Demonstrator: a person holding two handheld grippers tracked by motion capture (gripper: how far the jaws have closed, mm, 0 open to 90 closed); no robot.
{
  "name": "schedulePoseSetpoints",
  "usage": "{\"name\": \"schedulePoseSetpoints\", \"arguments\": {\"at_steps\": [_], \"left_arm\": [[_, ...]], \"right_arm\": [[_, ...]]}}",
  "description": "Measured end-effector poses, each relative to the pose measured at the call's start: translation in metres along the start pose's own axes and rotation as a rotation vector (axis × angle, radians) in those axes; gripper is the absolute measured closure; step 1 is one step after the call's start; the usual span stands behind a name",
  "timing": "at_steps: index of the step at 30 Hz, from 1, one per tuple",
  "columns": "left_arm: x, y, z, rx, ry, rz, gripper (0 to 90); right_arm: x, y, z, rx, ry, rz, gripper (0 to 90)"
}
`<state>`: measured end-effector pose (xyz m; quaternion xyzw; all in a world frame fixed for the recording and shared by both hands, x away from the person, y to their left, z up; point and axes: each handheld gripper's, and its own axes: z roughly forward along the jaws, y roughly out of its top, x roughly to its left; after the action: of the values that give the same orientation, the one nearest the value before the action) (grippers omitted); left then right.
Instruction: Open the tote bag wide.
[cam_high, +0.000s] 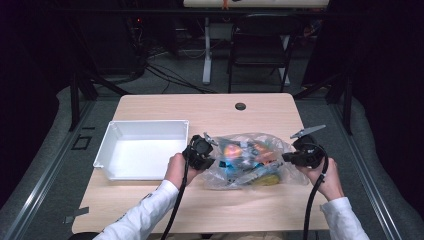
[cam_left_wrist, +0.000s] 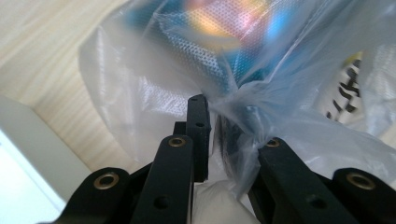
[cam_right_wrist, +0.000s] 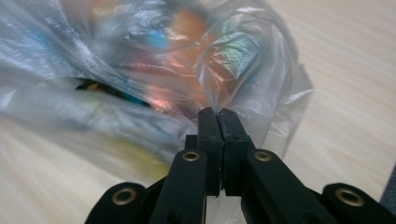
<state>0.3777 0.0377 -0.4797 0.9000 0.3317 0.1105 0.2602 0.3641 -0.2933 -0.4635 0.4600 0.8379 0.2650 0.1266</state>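
Clear plastic bag (cam_high: 252, 160) of colourful packets lies mid-table, just right of the white tray (cam_high: 107, 150). Left gripper (cam_high: 207, 150) pinches bunched film at the bag's left edge; right gripper (cam_high: 290, 156) is clamped on its right edge. Risk: thin film tearing or slipping free if pulled apart, spilling packets. The gripper views confirm each pinch; the high view adds the tray.

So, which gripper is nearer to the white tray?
Left. The left gripper pinches the plastic bag right beside the white tray; the right gripper pinches the bag's far side.
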Motion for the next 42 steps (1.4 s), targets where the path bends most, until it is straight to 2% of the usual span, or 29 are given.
{"name": "schedulePoseSetpoints", "arguments": {"at_steps": [2,3,4,5,8,10,13,16,19,22,24,26,27,29,30,31,32,33,34,36,38,39,41,42], "left_arm": [[0.004,0.004,0.002,0.005,0.003,-0.009,83.0],[0.006,0.008,0.003,0.008,0.017,-0.008,83.0],[0.007,0.01,0.005,0.013,0.024,-0.007,83.0],[0.009,0.013,0.006,0.018,0.031,-0.011,82.9],[0.015,0.02,0.013,0.03,0.053,-0.023,82.7],[0.018,0.024,0.019,0.044,0.082,-0.023,82.7],[0.023,0.029,0.027,0.067,0.094,-0.037,82.5],[0.029,0.032,0.038,0.086,0.111,-0.053,82.4],[0.036,0.034,0.05,0.112,0.124,-0.078,81.0],[0.039,0.034,0.058,0.146,0.15,-0.071,80.8],[0.039,0.033,0.062,0.166,0.151,-0.068,80.4],[0.038,0.032,0.062,0.18,0.143,-0.058,80.4],[0.037,0.032,0.062,0.181,0.139,-0.051,79.7],[0.035,0.033,0.059,0.18,0.132,-0.039,78.5],[0.034,0.035,0.053,0.159,0.138,-0.036,74.2],[0.034,0.035,0.053,0.159,0.138,-0.036,69.9],[0.035,0.037,0.05,0.148,0.132,-0.039,69.9],[0.036,0.039,0.043,0.126,0.12,-0.045,65.4],[0.037,0.04,0.04,0.111,0.109,-0.048,61.8],[0.038,0.046,0.029,0.068,0.091,-0.063,59.1],[0.041,0.052,0.021,0.045,0.069,-0.071,56.7],[0.041,0.054,0.018,0.028,0.063,-0.066,55.0],[0.041,0.058,0.015,0.022,0.057,-0.062,53.1],[0.04,0.058,0.016,0.022,0.053,-0.058,53.1]], "right_arm": [[-0.005,0.008,0.006,-0.004,-0.014,0.011,89.6],[-0.01,0.017,0.017,0.021,-0.011,0.021,89.5],[-0.01,0.017,0.017,0.021,-0.011,0.021,89.5],[-0.016,0.023,0.029,0.046,-0.009,0.034,89.5],[-0.021,0.026,0.041,0.076,-0.012,0.042,89.4],[-0.028,0.029,0.057,0.1,-0.004,0.076,89.3],[-0.037,0.029,0.078,0.096,-0.002,0.141,88.7],[-0.043,0.029,0.084,0.114,0.0,0.151,88.6],[-0.048,0.028,0.093,0.126,-0.02,0.173,87.4],[-0.046,0.027,0.097,0.14,-0.042,0.165,87.1],[-0.045,0.024,0.096,0.16,-0.058,0.146,87.8],[-0.044,0.02,0.092,0.191,-0.042,0.146,88.4],[-0.044,0.015,0.088,0.24,-0.017,0.137,88.2],[-0.042,0.013,0.087,0.255,-0.012,0.135,87.5],[-0.042,0.008,0.08,0.263,-0.007,0.118,77.5],[-0.042,0.008,0.08,0.263,-0.007,0.118,77.5],[-0.042,0.007,0.074,0.24,-0.015,0.111,71.6],[-0.041,0.009,0.059,0.185,0.008,0.087,60.3],[-0.041,0.011,0.052,0.175,0.008,0.065,57.0],[-0.037,0.019,0.036,0.1,0.023,0.027,55.5],[-0.034,0.022,0.031,0.081,0.025,0.009,51.5],[-0.03,0.029,0.022,0.072,0.017,-0.026,50.1],[-0.02,0.044,0.01,0.02,0.017,-0.095,47.7],[-0.02,0.044,0.01,0.02,0.017,-0.095,47.7]]}}
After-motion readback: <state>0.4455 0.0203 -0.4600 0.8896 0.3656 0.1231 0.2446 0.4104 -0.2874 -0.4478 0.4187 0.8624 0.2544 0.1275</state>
